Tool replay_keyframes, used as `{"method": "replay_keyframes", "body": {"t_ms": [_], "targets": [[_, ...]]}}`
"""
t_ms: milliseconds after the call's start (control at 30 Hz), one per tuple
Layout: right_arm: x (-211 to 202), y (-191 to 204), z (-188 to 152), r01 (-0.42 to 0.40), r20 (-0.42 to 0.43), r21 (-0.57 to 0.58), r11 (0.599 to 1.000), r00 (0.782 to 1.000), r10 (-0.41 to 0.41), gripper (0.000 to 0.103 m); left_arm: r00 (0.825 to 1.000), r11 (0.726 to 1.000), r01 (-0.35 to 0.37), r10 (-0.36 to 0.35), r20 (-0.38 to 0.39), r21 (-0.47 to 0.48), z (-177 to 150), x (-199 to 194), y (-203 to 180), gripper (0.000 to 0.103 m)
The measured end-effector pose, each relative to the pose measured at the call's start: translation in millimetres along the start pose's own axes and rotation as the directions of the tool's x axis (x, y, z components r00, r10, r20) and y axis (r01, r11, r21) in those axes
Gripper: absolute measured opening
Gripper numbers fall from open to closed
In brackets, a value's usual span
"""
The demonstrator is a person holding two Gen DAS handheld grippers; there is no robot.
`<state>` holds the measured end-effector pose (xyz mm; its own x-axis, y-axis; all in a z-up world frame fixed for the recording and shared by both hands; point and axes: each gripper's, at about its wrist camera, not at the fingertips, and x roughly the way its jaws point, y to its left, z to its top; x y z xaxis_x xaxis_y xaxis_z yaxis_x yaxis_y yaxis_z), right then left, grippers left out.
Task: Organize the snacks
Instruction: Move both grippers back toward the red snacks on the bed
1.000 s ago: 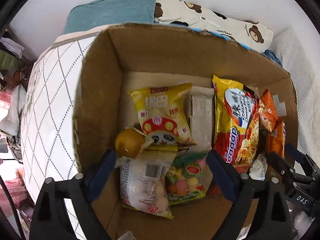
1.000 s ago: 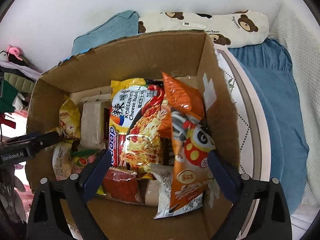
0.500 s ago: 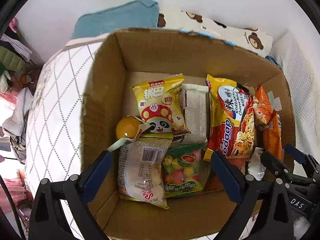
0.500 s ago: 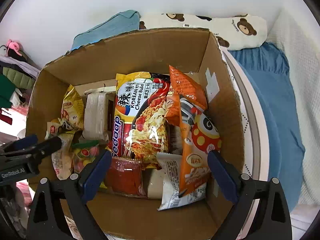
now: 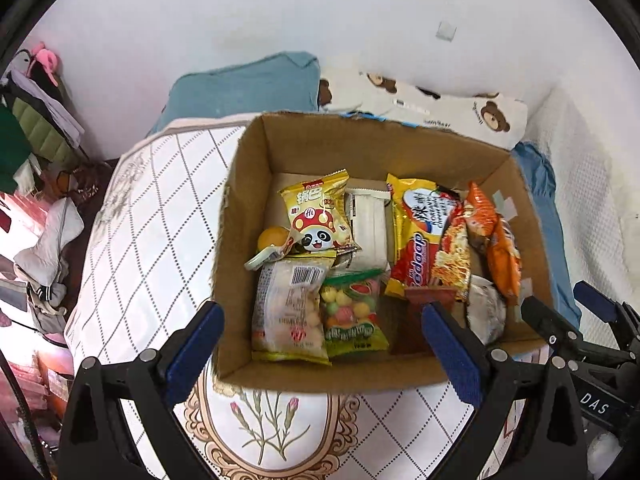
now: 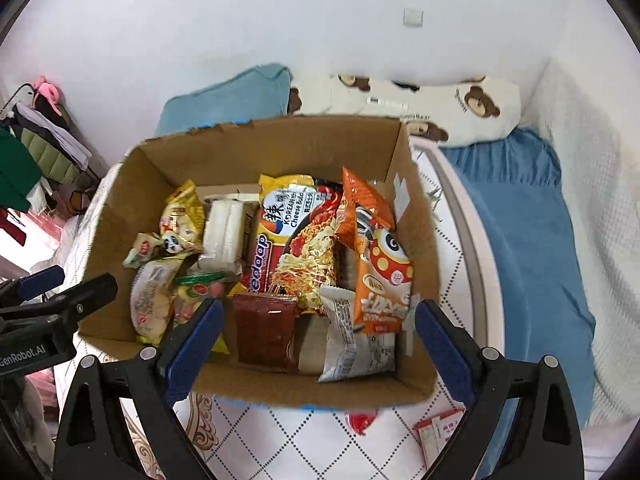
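A cardboard box (image 5: 256, 168) (image 6: 280, 148) stands on a quilted bed and holds several snacks. In it lie a yellow panda bag (image 5: 318, 216), a white packet (image 5: 368, 224), a noodle pack (image 5: 428, 236) (image 6: 300, 236), an orange bag (image 5: 500, 248) (image 6: 380, 264), a candy bag (image 5: 352, 312), a pale snack bag (image 5: 288, 312) and a dark red packet (image 6: 266, 332). My left gripper (image 5: 322, 354) is open and empty above the box's near wall. My right gripper (image 6: 316, 350) is open and empty above the box's near right part.
The quilted mattress (image 5: 152, 220) lies under the box. A teal pillow (image 5: 244, 84) and a bear-print pillow (image 6: 400, 100) lie behind it. A blue blanket (image 6: 528, 232) lies to the right. Small red and white packets (image 6: 436, 432) lie on the bed near the box's front. Clothes pile up at the left (image 5: 32, 128).
Both grippers have pulled back and up from the box, so it looks smaller and the bed in front of it shows. The snacks have not moved.
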<state>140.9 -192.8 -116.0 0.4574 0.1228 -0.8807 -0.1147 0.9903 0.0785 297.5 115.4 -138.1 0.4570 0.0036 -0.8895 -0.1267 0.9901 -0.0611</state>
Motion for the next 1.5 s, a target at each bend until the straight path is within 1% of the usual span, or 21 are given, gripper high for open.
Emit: {"method": "replay_keyframes", "body": {"t_ms": [200,433,600,833,900,933,1000,1033,1067,1100,1133,1167,1200,1267,1367,1400,1500], "targets": [[-41,1,-19,0.001,0.076,-0.003,1.000,0.997,-0.001,0.098,0.997,1.000,0.000,-0.001,0.077,0.007,-26,-36,-6,0.101],[-83,2,-42,0.008,0.149,-0.004,1.000,0.989,-0.008,0.098,0.994,1.000,0.015,-0.017,0.110,0.016,-48,-65,-12,0.101],[-106,4,-59,0.013,0.195,-0.002,1.000,0.981,-0.012,0.098,0.986,1.000,0.002,-0.004,0.164,0.013,-61,-85,-14,0.101],[-126,0,-74,0.003,0.221,0.019,1.000,0.975,-0.007,0.098,0.981,1.000,-0.001,-0.003,0.196,0.024,-70,-98,-20,0.101],[-129,-4,-76,-0.019,0.219,0.033,0.999,0.976,0.011,0.098,0.981,1.000,-0.004,-0.001,0.193,0.025,-71,-97,-23,0.101],[-129,-8,-77,-0.040,0.210,0.045,0.998,0.977,0.030,0.098,0.982,0.999,-0.008,0.002,0.187,0.033,-71,-94,-26,0.101],[-124,-22,-81,-0.116,0.177,0.101,0.988,0.979,0.097,0.098,0.986,0.999,-0.008,-0.001,0.167,0.053,-74,-89,-34,0.101],[-120,-30,-85,-0.141,0.160,0.132,0.981,0.980,0.119,0.098,0.988,0.997,-0.009,-0.003,0.155,0.073,-76,-84,-41,0.101],[-116,-40,-89,-0.148,0.150,0.163,0.975,0.981,0.123,0.096,0.990,0.996,-0.012,-0.001,0.143,0.090,-78,-79,-48,0.101],[-110,-55,-96,-0.152,0.144,0.198,0.968,0.982,0.124,0.086,0.992,0.993,-0.014,0.000,0.128,0.114,-82,-73,-57,0.101],[-106,-63,-100,-0.153,0.136,0.214,0.965,0.983,0.126,0.069,0.994,0.989,-0.021,0.004,0.107,0.149,-85,-63,-70,0.101],[-98,-77,-107,-0.149,0.112,0.243,0.958,0.986,0.125,0.062,0.996,0.985,-0.022,0.007,0.092,0.171,-87,-57,-77,0.101],[-89,-90,-113,-0.154,0.090,0.276,0.949,0.987,0.134,0.058,0.998,0.979,-0.018,0.005,0.067,0.203,-90,-46,-90,0.101],[-73,-116,-126,-0.144,0.055,0.331,0.933,0.990,0.133,0.057,1.000,0.967,-0.017,0.012,0.024,0.254,-95,-25,-112,0.101],[-47,-146,-144,-0.099,0.006,0.371,0.923,0.994,0.105,0.057,0.999,0.948,0.023,-0.007,-0.053,0.316,-100,9,-146,0.101],[-37,-156,-150,-0.089,-0.019,0.386,0.918,0.994,0.104,0.057,0.996,0.942,0.051,-0.023,-0.088,0.332,-101,22,-158,0.101],[-10,-183,-168,-0.065,-0.078,0.426,0.902,0.991,0.108,0.058,0.986,0.930,0.093,-0.035,-0.165,0.356,-99,58,-188,0.101]]}}
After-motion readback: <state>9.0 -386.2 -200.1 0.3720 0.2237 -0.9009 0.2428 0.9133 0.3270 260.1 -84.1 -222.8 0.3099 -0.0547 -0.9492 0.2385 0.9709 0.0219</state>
